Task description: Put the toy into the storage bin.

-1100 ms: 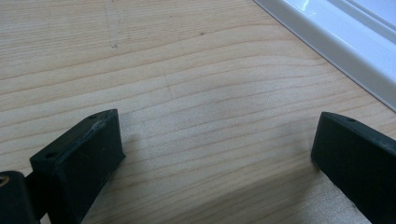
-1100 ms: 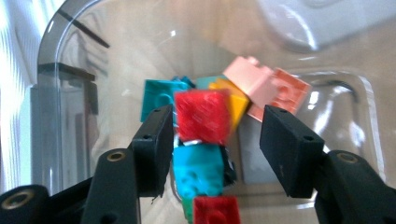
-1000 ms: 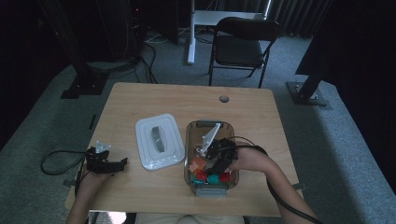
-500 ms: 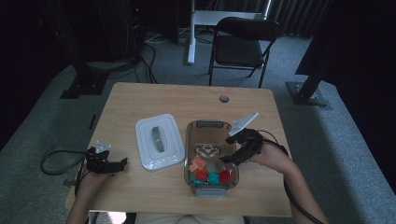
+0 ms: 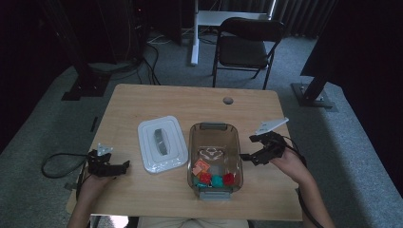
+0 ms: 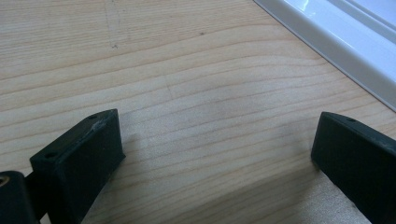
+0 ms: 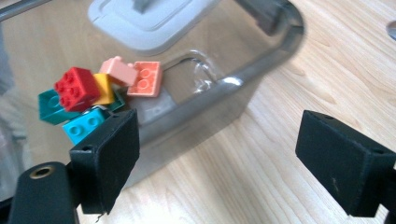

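Observation:
A clear plastic container (image 5: 212, 127) stands mid-table with several coloured bricks (image 5: 211, 179) heaped at its near end. In the right gripper view the container (image 7: 261, 70) holds a red brick (image 7: 74, 88), a salmon brick (image 7: 147, 77) and a teal brick (image 7: 86, 123). My right gripper (image 5: 248, 157) hovers just right of the container's wall. Its jaws have just been opening and stand wide, with nothing between them (image 7: 219, 158). The white lid (image 5: 161, 143) lies left of the container. My left gripper (image 5: 122, 166) rests open on the table near the lid's edge (image 6: 336, 42).
A round hole (image 5: 228, 100) sits near the table's far edge. A black folding chair (image 5: 247, 47) stands beyond the table. The left gripper's cable (image 5: 57, 164) loops off the table's left edge. Bare wood lies right of the container.
My right gripper has moved from over the bricks inside the container out to its right side, and its jaws have opened. The left gripper has stayed put.

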The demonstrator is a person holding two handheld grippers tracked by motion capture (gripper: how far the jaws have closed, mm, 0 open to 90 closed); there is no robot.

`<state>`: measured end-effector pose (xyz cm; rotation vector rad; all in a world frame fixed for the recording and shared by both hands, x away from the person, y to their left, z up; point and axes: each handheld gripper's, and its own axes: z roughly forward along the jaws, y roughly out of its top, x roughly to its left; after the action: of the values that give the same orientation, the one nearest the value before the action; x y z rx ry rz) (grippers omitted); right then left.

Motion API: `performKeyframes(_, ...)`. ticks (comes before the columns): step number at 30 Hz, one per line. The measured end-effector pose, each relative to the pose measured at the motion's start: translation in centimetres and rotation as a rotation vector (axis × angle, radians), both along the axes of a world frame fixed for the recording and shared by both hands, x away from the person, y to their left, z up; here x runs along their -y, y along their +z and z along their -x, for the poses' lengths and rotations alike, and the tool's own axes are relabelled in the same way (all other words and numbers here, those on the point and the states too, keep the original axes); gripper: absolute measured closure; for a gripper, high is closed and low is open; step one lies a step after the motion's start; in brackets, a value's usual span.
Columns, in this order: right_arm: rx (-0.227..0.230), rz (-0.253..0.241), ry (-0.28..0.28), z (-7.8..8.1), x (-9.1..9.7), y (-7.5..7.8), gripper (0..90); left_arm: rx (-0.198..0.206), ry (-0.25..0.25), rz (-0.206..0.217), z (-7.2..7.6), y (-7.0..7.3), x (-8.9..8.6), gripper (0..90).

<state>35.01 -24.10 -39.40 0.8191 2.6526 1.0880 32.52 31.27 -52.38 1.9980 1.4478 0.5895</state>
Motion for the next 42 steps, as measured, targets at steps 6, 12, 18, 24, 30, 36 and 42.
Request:
performKeyframes(6,0.021,-0.046,-0.056,-0.1,2.0,-1.6,13.5,0.0,0.0,0.0,0.0,0.0,0.0,2.7)
performKeyframes(12,0.108,-0.024,-0.161,0.1,3.2,-3.6,14.0,0.0,0.0,0.0,0.0,0.0,0.0,2.7)
performKeyframes(18,0.096,-0.074,-0.228,0.2,3.9,-6.4,13.9,-0.001,-0.003,-0.001,0.0,0.0,0.0,2.7)
performKeyframes(24,0.135,-0.062,-0.308,0.5,3.4,-9.2,13.5,0.0,-0.003,-0.001,0.1,0.0,0.0,2.7)
performKeyframes(30,0.09,-0.046,-0.358,0.8,3.1,-11.9,13.7,0.0,-0.004,-0.001,0.1,0.0,0.0,2.7)
performKeyframes(36,0.11,-0.017,-0.406,1.5,3.2,-12.9,13.5,0.0,-0.003,-0.001,0.1,0.0,0.1,2.7)
performKeyframes(42,0.103,0.026,-0.381,2.2,2.8,-13.2,12.8,0.0,-0.002,-0.001,0.1,0.0,0.1,2.6)
